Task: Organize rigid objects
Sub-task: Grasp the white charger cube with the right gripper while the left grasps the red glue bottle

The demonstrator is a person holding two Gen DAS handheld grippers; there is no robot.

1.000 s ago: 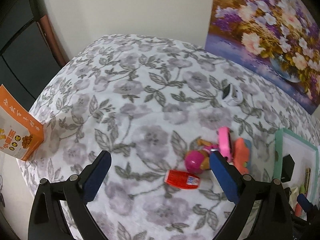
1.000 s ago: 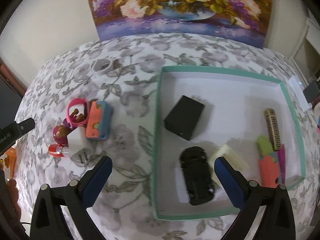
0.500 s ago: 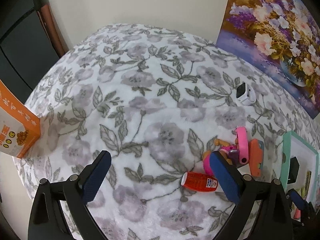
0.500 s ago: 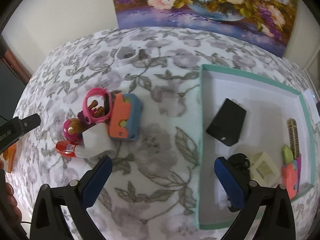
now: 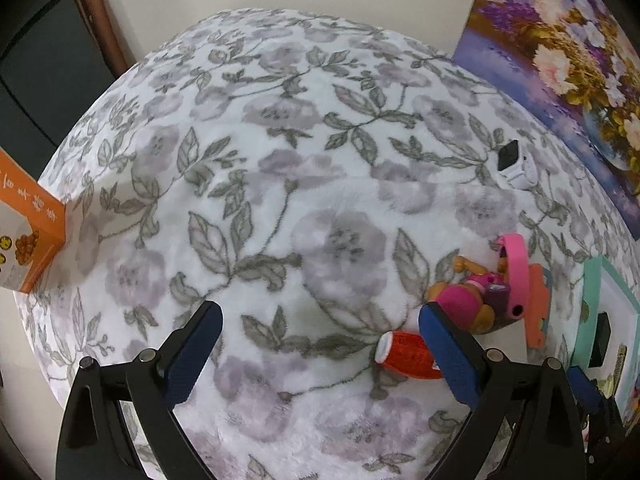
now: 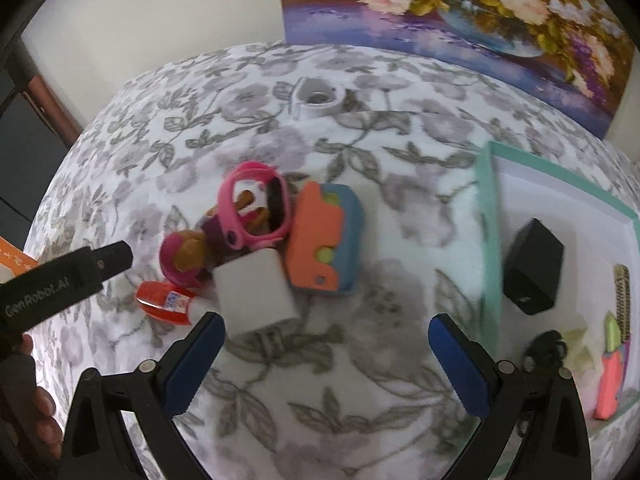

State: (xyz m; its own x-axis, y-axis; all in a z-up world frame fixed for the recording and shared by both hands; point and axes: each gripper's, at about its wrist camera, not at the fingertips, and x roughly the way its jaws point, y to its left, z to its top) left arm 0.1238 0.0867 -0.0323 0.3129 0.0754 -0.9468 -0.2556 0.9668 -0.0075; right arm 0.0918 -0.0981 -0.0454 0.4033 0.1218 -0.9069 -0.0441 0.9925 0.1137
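A cluster of small objects lies on the floral cloth: a white charger cube (image 6: 256,290), a red tube (image 6: 164,302) (image 5: 408,354), a pink toy figure (image 6: 186,256) (image 5: 460,300), a pink watch (image 6: 256,206) (image 5: 516,276) and an orange-and-blue toy block (image 6: 324,240). My right gripper (image 6: 324,344) is open just in front of the charger cube, holding nothing. Left of the cluster my left gripper (image 5: 320,340) is open and empty, its right finger beside the red tube. The teal-rimmed white tray (image 6: 490,224) at the right holds a black box (image 6: 532,266) and several other items.
A white watch (image 6: 318,96) (image 5: 514,164) lies further back on the cloth. A flower painting (image 6: 460,12) leans on the wall behind. An orange carton (image 5: 24,236) stands at the left table edge. A hand (image 6: 38,404) holds the left gripper's handle at the lower left.
The right gripper has swung left from over the tray to the object cluster, now close to the charger cube. The left gripper's view has also shifted, bringing the red tube beside its right finger.
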